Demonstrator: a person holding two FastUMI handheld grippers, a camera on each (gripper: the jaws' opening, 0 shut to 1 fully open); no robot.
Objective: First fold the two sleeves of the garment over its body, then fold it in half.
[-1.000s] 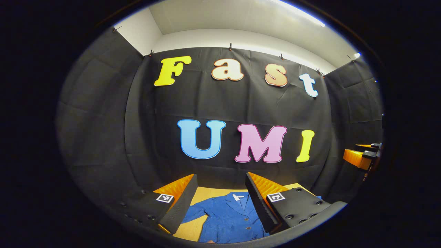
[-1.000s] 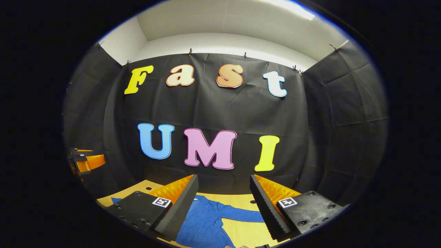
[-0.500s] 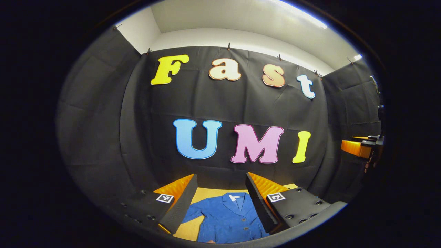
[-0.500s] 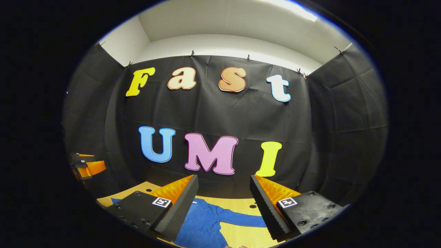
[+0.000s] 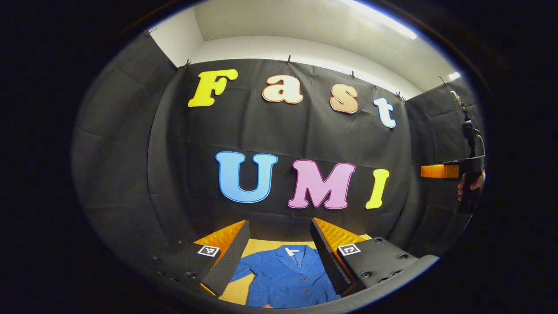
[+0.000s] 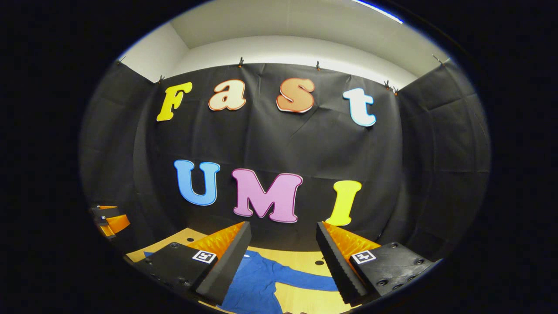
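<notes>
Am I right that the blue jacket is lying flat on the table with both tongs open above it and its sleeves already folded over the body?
Not quite: the sleeves are not folded yet. In the right gripper view a sleeve of the blue jacket lies stretched out on the table. The left tongs and right tongs are open above it.

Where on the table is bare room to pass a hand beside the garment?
Bare wooden table shows below the blue garment's outstretched sleeve, and a strip beside its other side. The garment's body crowds the middle.
</notes>
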